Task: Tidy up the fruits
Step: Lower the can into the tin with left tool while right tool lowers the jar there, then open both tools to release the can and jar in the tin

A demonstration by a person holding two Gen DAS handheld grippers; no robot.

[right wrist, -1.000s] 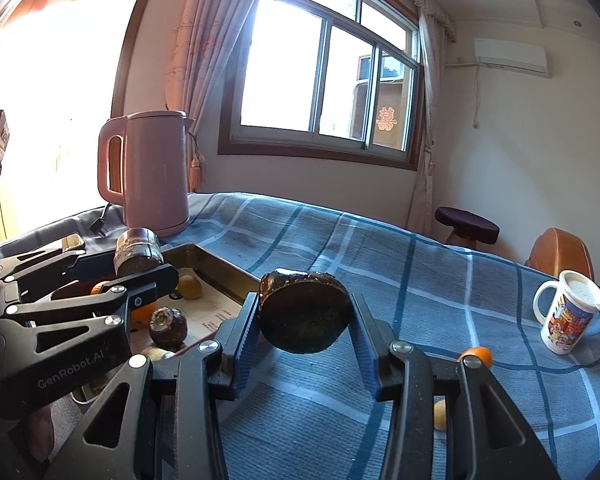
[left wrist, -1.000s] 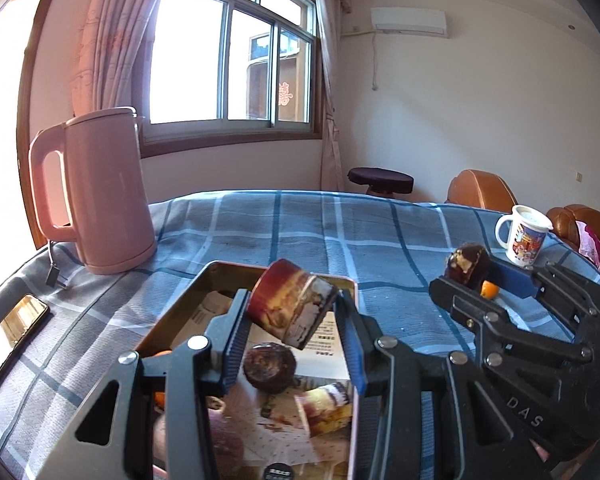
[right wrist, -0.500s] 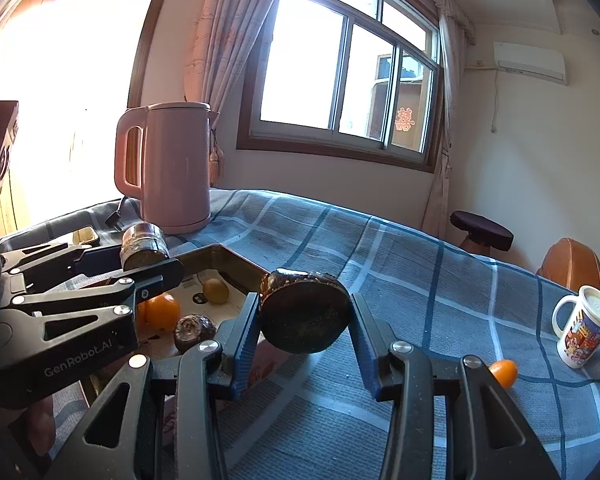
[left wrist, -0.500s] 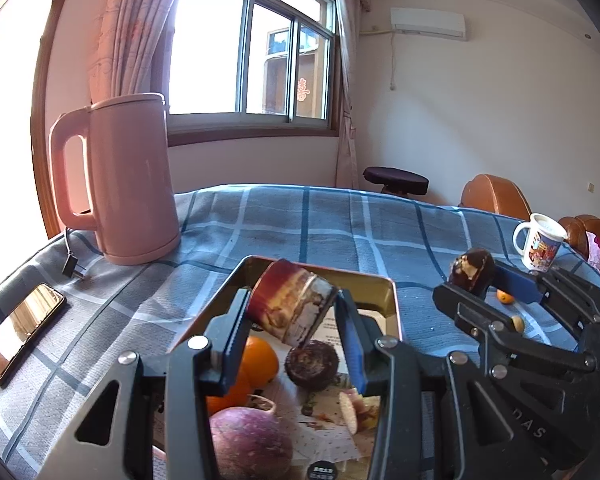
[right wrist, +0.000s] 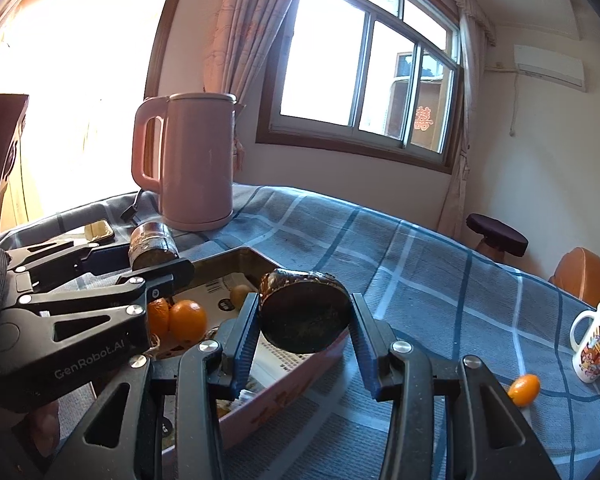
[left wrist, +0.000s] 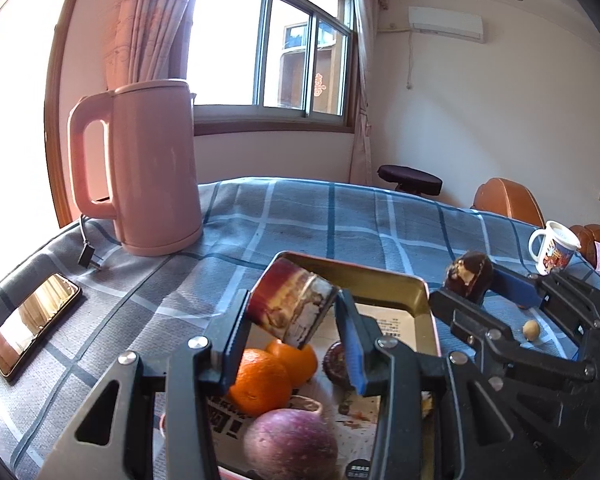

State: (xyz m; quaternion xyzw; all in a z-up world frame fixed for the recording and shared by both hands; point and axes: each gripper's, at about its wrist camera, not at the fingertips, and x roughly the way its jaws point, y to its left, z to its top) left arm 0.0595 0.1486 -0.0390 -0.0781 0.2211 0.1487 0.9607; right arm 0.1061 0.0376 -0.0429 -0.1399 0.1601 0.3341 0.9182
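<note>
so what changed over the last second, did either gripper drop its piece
No drop. Both grippers drew back toward the near end of the tray: the oranges and the purple fruit came into the left view. The left gripper stays shut on its brown cut piece, and the right gripper on its dark round piece. The kettle, mug and small orange fruit on the cloth kept their places.

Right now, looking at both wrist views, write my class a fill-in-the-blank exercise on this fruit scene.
1. Each tool, left and right, grips a dark ___.
2. The kettle is coloured ___.
3. The two oranges lie inside the ___.
4. The phone lies on the checked ___.

Missing words: fruit piece; pink; tray; tablecloth
</note>
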